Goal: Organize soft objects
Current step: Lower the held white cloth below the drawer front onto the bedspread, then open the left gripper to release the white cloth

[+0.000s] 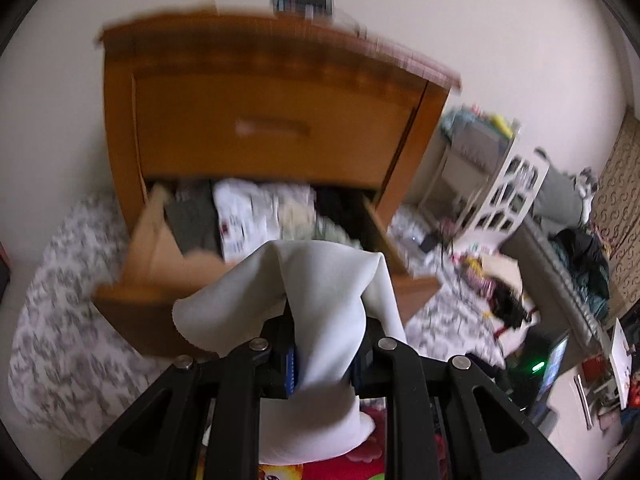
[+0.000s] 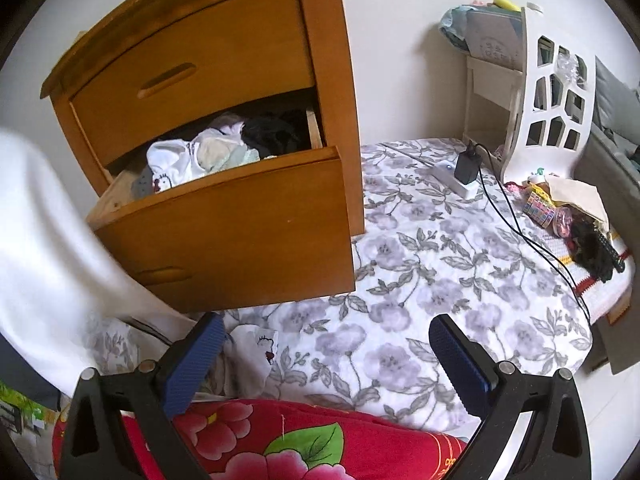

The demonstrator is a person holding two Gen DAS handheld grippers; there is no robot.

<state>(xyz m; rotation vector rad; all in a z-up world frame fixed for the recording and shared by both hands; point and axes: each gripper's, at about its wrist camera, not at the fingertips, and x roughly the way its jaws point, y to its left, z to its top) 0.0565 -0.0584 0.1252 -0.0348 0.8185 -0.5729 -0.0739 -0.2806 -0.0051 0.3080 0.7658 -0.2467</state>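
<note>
Here, smooth white cloth (image 1: pixel 324 300) draped, pinched in left gripper (image 1: pixel 324 364), curved wooden drawer (image 1: pixel 168 264) open

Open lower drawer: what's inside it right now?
The open drawer holds crumpled soft items: white printed cloth, pale pieces, something black at the back. Whatever lies beneath is covered.

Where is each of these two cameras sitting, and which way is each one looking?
Left wrist: rides on the left gripper, looking down along its fingers, shut on a white cloth, toward the open drawer.
Right wrist: rides on the right gripper, looking past its open blue pads over the floral bedspread.
Both show the wooden nightstand, the drawer, the cloth and the white cut-out shelf.
</note>
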